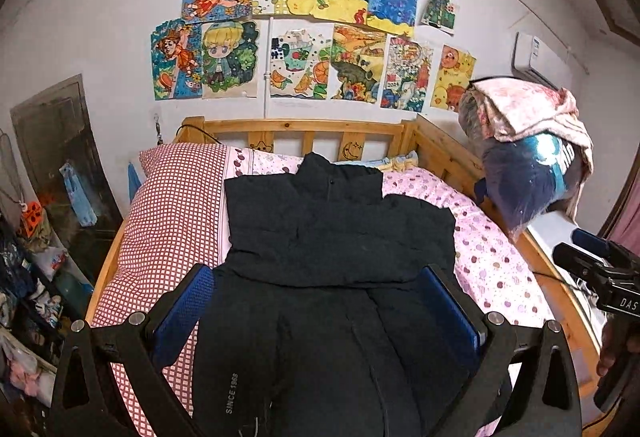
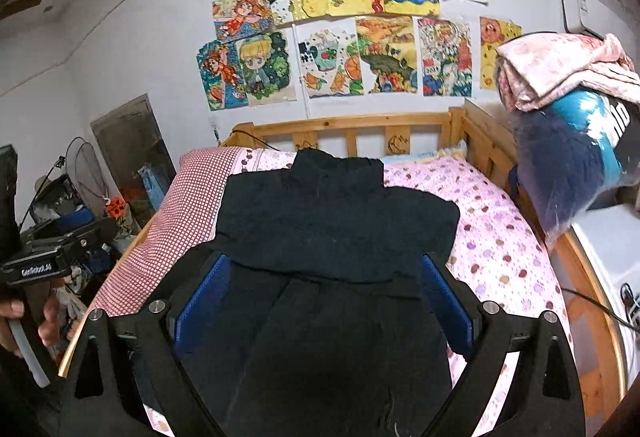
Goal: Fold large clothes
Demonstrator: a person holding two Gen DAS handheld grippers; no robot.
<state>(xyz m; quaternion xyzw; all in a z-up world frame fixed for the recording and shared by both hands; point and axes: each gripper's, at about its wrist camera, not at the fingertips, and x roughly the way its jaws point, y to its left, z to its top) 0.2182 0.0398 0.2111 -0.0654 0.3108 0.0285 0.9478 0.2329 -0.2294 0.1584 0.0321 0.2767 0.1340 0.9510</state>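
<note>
each claw (image 1: pixel 320 301) (image 2: pixel 324 289) has black arms, blue mesh-textured pads (image 1: pixel 182 313), silver screws (image 2: pixel 157 306) and white lettering.

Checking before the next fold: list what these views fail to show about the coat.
- Black coat hem: cut off by the bottom edge in both views.
- Its sleeves: black on black, their lie unreadable in either view.
- Small print beside "SINCE 1968" in the left wrist view: too small.
- Sheet under the coat: hidden.

"SINCE 1968" printed white on the black coat (image 1: pixel 320 277), "DAS" on right tongs' body (image 1: pixel 624 301)
</note>
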